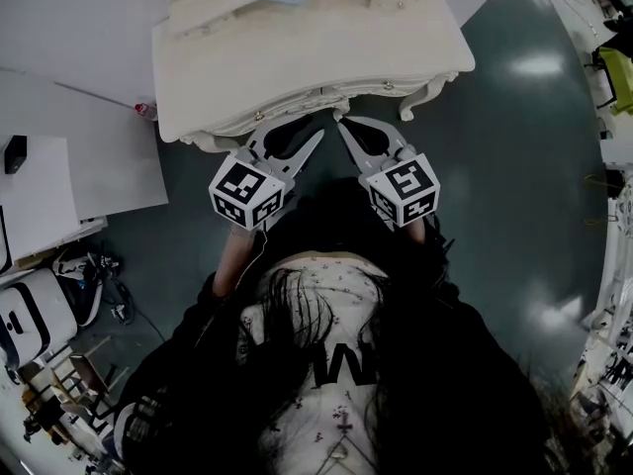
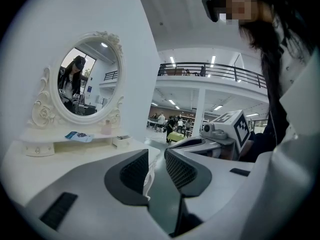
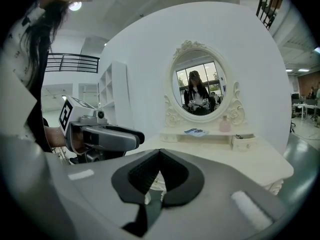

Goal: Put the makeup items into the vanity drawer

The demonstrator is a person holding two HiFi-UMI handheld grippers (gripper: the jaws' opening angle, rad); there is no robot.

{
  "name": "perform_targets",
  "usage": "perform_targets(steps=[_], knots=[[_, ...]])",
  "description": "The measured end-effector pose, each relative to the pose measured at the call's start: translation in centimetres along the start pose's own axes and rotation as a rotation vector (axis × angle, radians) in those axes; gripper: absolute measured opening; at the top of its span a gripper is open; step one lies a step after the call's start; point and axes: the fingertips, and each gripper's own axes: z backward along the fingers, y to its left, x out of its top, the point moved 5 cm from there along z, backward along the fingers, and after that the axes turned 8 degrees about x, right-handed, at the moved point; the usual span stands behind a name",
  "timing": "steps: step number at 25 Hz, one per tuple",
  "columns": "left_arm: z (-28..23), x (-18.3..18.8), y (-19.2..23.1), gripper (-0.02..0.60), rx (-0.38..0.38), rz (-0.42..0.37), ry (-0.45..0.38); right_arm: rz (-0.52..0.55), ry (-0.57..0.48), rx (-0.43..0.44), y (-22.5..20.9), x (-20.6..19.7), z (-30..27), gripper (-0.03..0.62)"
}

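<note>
Head view: the vanity drawer (image 1: 321, 97) is a carved cream front under the near edge of the vanity top (image 1: 297, 62), and it sits closed.

- Makeup items: a pink bottle (image 3: 225, 123) stands upright on the raised shelf (image 3: 175, 134) at the far side of the vanity, below the right of the oval mirror (image 3: 200, 89). A blue packet (image 3: 195, 131) lies flat on the same shelf, left of the bottle and apart from it.
- A small drawer box (image 3: 243, 142) stands at the shelf's right end, with something small and dark on top of it, too small to tell.
- Left gripper (image 1: 289, 130): you hold it at the near edge, left of centre and pointing at the drawer front. Its pads stand a little apart with nothing between them. Only the vanity edge shows through the gap.
- Right gripper (image 1: 354, 120): you hold it just right of the other one. Its tips meet and grip nothing. No view shows whether either gripper touches the front.
- Surface: the cream top is bare from the shelf to the near edge.
- Room: the floor (image 1: 514, 166) is dark and glossy and reflects the ceiling lights. A white panel (image 3: 150, 49) stands behind the mirror, flat white boards (image 1: 79, 57) lie to the left, and a mezzanine railing (image 2: 215, 69) with people beneath it is far off.
</note>
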Motion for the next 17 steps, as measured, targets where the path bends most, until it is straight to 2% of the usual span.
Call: perform_targets(steps=[17], knots=[[0.96, -0.17, 0.12, 0.109, -0.010, -0.008, -0.004, -0.013, 0.012, -0.028, 0.55, -0.52, -0.40, 0.009]])
